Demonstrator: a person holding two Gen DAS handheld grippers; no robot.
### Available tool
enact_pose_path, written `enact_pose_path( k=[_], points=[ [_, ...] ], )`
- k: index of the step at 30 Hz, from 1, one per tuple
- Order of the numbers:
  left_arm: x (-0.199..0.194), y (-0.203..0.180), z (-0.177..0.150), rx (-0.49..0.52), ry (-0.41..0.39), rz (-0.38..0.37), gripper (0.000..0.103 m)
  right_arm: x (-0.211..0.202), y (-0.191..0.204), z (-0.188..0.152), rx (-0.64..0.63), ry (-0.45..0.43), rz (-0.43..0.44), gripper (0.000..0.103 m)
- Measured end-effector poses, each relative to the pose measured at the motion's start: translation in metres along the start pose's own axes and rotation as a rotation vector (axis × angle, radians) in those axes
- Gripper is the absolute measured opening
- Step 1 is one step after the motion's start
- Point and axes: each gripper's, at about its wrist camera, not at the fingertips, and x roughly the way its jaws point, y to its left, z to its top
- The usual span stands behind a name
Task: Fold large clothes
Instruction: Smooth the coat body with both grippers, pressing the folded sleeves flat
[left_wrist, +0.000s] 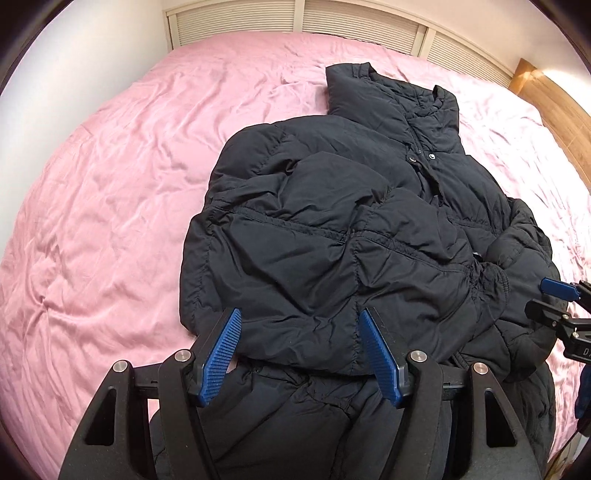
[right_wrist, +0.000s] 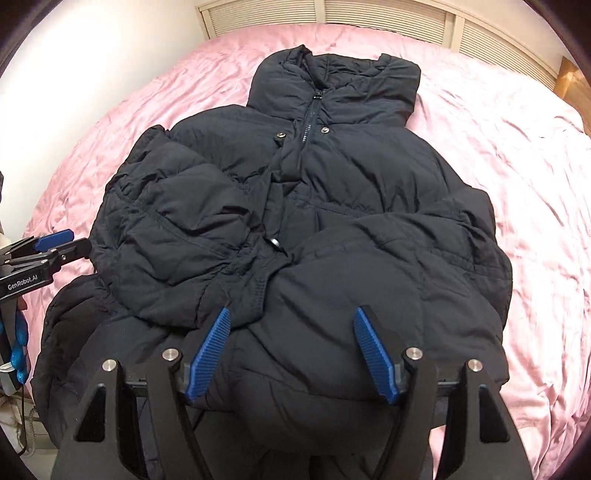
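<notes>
The left gripper is pointing steeply downward, jaws standing apart with nothing pressed between the blue pads. The right gripper is hovering alongside, likewise spread.

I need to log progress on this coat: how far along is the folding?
Done: both sleeves of the dark navy quilted puffer jacket are folded inward across its front, on the wrinkled pink bedsheet. In hand: nothing; the left claw and right claw stand open above the hem end, gripping no fabric. Left: the body still lies full length, collar at the far end, so folding it over remains.
</notes>
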Motion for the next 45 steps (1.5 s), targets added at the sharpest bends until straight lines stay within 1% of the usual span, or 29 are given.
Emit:
enact_pose_path(
  k=[4, 7, 12, 14, 22, 27, 31, 41, 45],
  points=[
    [0.002, -0.001, 0.014, 0.034, -0.012, 0.003, 0.066, 0.0, 0.01, -0.001, -0.016, 0.0, 0.02, 0.069],
    [0.005, -0.001, 0.028, 0.038, -0.03, 0.006, 0.066, -0.001, 0.012, 0.005, -0.023, -0.009, 0.025, 0.069],
    [0.014, -0.003, 0.05, 0.031, -0.048, -0.007, 0.066, -0.002, 0.0, 0.014, -0.01, -0.011, 0.019, 0.069],
    [0.02, -0.006, 0.055, 0.037, -0.048, -0.012, 0.066, -0.002, -0.007, 0.014, -0.01, -0.005, 0.005, 0.069],
    [0.04, -0.016, 0.061, 0.039, -0.028, -0.022, 0.066, 0.0, -0.03, 0.0, 0.009, 0.036, -0.014, 0.069],
    [0.045, -0.018, 0.067, 0.05, -0.028, -0.017, 0.066, -0.001, -0.031, -0.003, 0.002, 0.039, -0.007, 0.069],
    [0.05, -0.016, 0.071, 0.043, -0.028, -0.014, 0.066, 0.002, -0.029, -0.009, -0.016, 0.062, 0.002, 0.069],
    [0.055, -0.014, 0.077, 0.036, -0.036, -0.016, 0.066, 0.025, -0.032, -0.01, -0.016, 0.092, 0.004, 0.069],
    [0.059, -0.019, 0.082, 0.055, -0.032, -0.048, 0.066, 0.039, -0.033, -0.011, -0.023, 0.104, -0.003, 0.069]
  ],
)
